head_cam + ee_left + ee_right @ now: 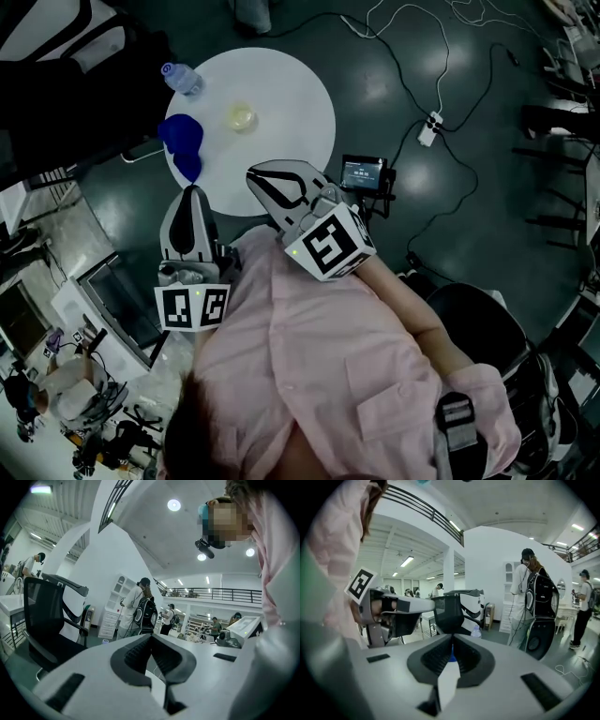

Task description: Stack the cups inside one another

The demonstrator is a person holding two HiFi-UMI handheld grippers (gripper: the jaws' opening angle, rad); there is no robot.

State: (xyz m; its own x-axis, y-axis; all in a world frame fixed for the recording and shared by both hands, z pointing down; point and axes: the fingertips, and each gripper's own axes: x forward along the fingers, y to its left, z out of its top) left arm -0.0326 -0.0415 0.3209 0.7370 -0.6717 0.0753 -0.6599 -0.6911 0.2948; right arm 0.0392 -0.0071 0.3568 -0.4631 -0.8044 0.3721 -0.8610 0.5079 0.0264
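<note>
Two blue cups [183, 142] lie close together near the left edge of the round white table [291, 103]. A small clear cup [242, 116] stands further in. My left gripper [192, 194] hovers at the table's near edge, just below the blue cups, with its jaws closed and nothing between them [151, 637]. My right gripper [257, 177] is over the near edge to the right, also shut and empty [452, 640]. Through its jaw gap, in the right gripper view, a sliver of blue cup [452, 657] shows.
A water bottle [180, 77] stands at the table's far left edge. A small screen device [364, 174] sits by the table's right side, with cables and a power strip [429, 127] on the dark floor. A black chair [44, 620] and people stand around.
</note>
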